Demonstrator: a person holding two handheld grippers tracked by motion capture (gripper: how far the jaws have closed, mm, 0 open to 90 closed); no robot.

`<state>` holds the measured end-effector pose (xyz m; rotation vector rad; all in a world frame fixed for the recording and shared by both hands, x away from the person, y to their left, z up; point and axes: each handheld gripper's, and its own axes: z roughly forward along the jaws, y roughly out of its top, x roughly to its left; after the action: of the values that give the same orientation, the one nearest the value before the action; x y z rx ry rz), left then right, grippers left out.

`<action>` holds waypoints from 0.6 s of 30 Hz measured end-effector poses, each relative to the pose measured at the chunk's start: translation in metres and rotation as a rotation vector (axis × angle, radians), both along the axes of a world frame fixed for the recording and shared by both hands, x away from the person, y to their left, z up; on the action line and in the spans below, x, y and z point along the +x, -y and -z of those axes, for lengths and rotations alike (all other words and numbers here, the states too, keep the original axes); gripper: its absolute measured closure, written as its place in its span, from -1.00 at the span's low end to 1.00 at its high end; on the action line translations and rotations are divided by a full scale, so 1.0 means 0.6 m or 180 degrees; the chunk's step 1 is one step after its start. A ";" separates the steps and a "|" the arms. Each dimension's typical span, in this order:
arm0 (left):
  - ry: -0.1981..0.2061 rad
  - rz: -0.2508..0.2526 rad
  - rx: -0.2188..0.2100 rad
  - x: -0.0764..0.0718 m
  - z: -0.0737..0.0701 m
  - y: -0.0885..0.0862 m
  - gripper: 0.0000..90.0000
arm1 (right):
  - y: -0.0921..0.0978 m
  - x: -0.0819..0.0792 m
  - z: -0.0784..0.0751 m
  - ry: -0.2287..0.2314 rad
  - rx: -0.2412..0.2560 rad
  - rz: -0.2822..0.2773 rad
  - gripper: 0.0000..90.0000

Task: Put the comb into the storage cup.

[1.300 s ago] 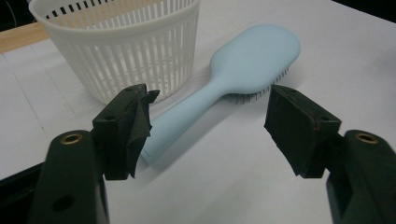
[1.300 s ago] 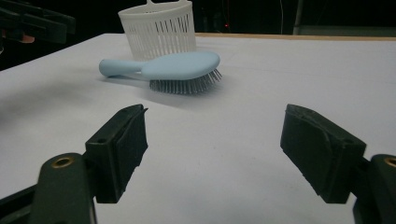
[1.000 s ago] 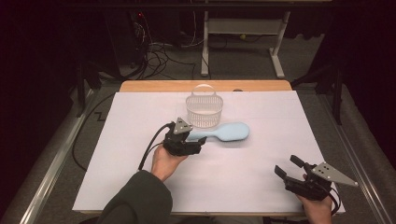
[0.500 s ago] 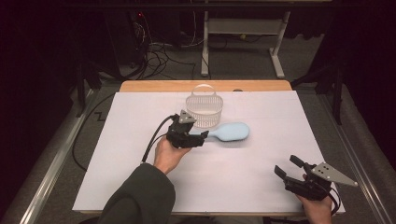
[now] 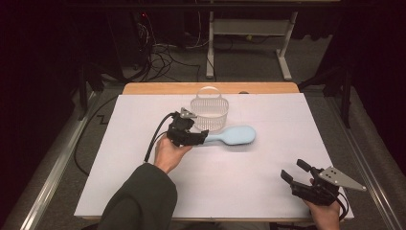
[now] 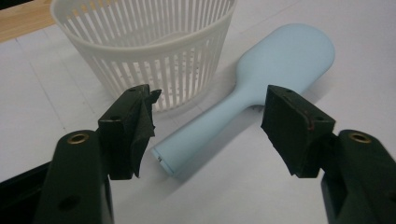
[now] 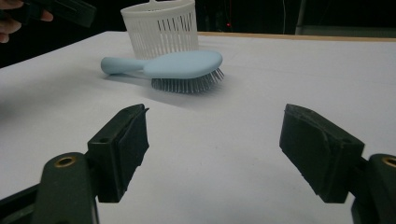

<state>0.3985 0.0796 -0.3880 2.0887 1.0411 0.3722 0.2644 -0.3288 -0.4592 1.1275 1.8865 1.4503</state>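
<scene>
Left claw [image 6: 210,126] – jaws apart, straddling the handle end of the pale blue hairbrush [image 6: 261,88], nothing gripped yet | brush lies bristles-down on the tabletop [image 5: 239,191], just beside the white slatted basket [image 5: 209,114] | your right claw [image 5: 299,175] – spread wide, parked near the tabletop's front corner, out of the way.

Floor: grey carpet [image 5: 62,158], tangled black cables [image 5: 160,57]
Furniture: white desk frame [image 5: 249,28] beyond the table's far edge
Light: dim, dark surroundings
</scene>
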 end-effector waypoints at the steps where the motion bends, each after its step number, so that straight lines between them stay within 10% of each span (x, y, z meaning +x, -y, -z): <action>1: -0.0004 -0.0021 -0.0012 0.000 -0.002 -0.002 -0.23 | 0.000 0.000 0.000 -0.0003 0.0001 0.0000 -0.46; 18: -0.0258 0.0054 0.0396 0.037 -0.007 0.039 -0.20 | 0.000 -0.002 -0.001 0.0025 0.0003 -0.0006 -0.46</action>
<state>0.4206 0.0560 -0.3837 2.2383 1.0706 0.3541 0.2633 -0.3289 -0.4587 1.1190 1.8823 1.4547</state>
